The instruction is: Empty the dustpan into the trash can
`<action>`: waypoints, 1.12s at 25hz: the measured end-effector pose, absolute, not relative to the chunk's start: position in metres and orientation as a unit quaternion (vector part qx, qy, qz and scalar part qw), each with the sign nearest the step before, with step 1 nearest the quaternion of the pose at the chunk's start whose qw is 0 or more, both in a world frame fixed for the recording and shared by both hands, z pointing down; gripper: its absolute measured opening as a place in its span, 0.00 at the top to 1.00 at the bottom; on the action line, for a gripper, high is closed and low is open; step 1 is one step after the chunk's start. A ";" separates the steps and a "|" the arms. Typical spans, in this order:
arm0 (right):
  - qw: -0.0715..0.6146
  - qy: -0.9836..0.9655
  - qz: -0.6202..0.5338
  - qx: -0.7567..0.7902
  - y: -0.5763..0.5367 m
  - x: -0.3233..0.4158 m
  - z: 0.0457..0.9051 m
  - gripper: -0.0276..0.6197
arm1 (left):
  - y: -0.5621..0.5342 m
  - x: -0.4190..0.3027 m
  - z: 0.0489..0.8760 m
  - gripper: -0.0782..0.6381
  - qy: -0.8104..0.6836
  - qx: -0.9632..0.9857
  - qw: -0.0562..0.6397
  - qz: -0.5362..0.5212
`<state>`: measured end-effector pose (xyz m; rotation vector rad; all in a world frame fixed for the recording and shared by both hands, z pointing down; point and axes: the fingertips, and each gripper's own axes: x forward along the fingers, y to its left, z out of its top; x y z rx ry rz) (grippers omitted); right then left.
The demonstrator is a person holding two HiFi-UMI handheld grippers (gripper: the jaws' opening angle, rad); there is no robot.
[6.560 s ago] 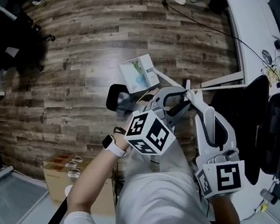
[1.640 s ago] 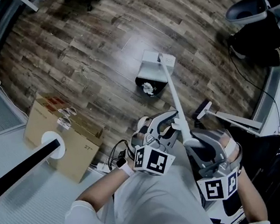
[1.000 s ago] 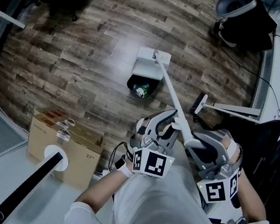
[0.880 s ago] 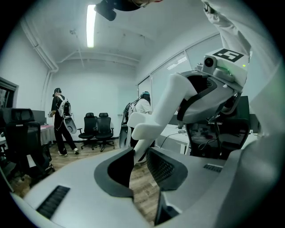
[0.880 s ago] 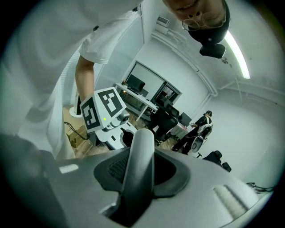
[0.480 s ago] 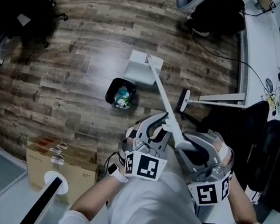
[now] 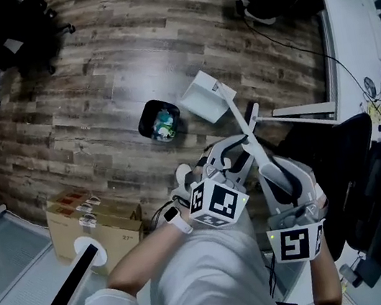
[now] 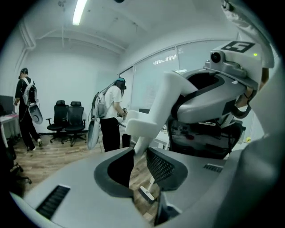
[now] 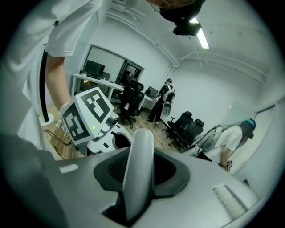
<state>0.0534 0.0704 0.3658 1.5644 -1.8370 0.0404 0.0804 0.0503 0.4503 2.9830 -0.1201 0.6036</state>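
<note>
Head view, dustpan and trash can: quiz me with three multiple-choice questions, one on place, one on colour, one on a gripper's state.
1. In the head view, the dustpan lies where from the trash can? A right of it; B left of it; C inside it.
2. The trash can is: A white; B black; C red.
3. The right gripper is: A open, empty; B shut on a cloth; C shut on the dustpan handle.
Answers: A, the pan sits at the can's right; B, its rim is dark; C, its jaws clamp the handle.

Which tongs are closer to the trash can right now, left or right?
Left. The left tongs grip the dustpan handle below-right of the trash can; the right tongs hold it farther right.
</note>
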 end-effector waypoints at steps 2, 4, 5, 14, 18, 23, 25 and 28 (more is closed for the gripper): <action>0.345 -0.694 0.046 0.630 0.072 0.073 0.374 0.78 | 0.056 0.096 0.461 0.76 -0.022 0.975 0.058 0.215; 0.334 -0.679 0.077 0.650 0.076 0.087 0.385 0.78 | 0.063 0.107 0.473 0.76 -0.014 0.971 0.050 0.233; 0.329 -0.674 0.089 0.656 0.077 0.092 0.391 0.78 | 0.066 0.110 0.479 0.76 -0.011 0.970 0.047 0.240; 0.295 -0.633 0.164 0.697 0.088 0.129 0.428 0.78 | 0.074 0.102 0.520 0.83 -0.011 0.956 0.055 0.289; 0.270 -0.615 0.183 0.718 0.091 0.138 0.445 0.78 | 0.072 0.092 0.520 0.85 -0.024 0.953 0.058 0.296; 0.257 -0.589 0.209 0.737 0.090 0.151 0.468 0.78 | 0.065 0.081 0.518 0.88 -0.050 0.948 0.095 0.301; 0.251 -0.580 0.221 0.743 0.088 0.158 0.478 0.78 | 0.062 0.076 0.515 0.88 -0.062 0.945 0.115 0.299; 0.240 -0.566 0.244 0.751 0.086 0.169 0.498 0.78 | 0.053 0.066 0.507 0.88 -0.085 0.943 0.133 0.294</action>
